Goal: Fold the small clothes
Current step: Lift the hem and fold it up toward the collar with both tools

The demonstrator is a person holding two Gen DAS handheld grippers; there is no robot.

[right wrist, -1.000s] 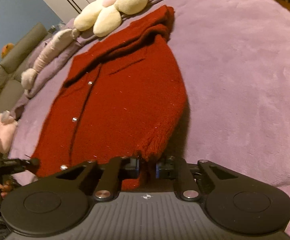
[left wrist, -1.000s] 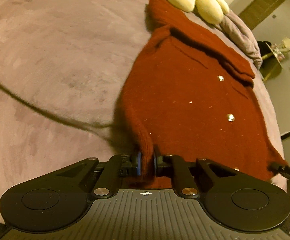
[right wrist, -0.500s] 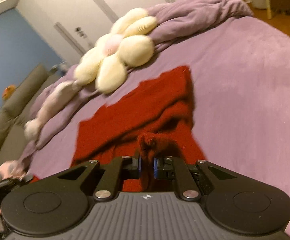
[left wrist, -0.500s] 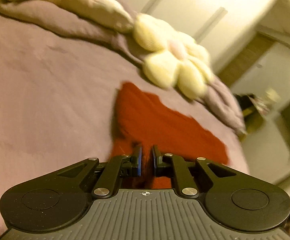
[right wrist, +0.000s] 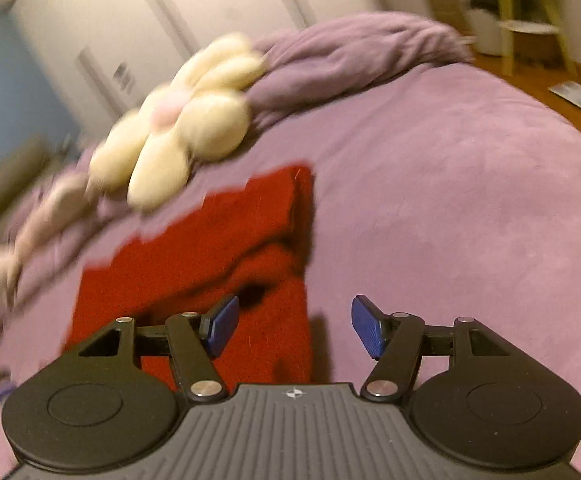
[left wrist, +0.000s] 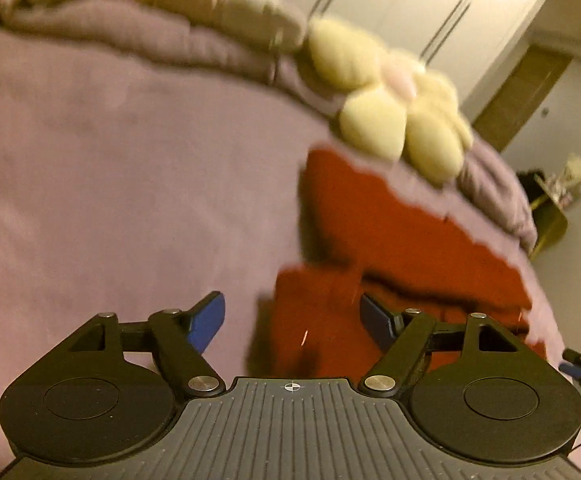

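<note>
On the purple bedspread (right wrist: 470,200) just ahead of us lies the red cardigan (left wrist: 390,232), folded over on itself, its long axis running across from one gripper to the other. Our left gripper (left wrist: 292,322) has just sprung its jaws wide and grips nothing; the cloth's near corner sits between the pads, untouched. Same with our right gripper (right wrist: 295,326): jaws just opened, empty, the garment's other end under its left pad. Each hand is nearest its own end. The flower cushion (right wrist: 178,128) crowds the far edge. Motion blur smears everything, and the gripper bodies hide the near hem.
</note>
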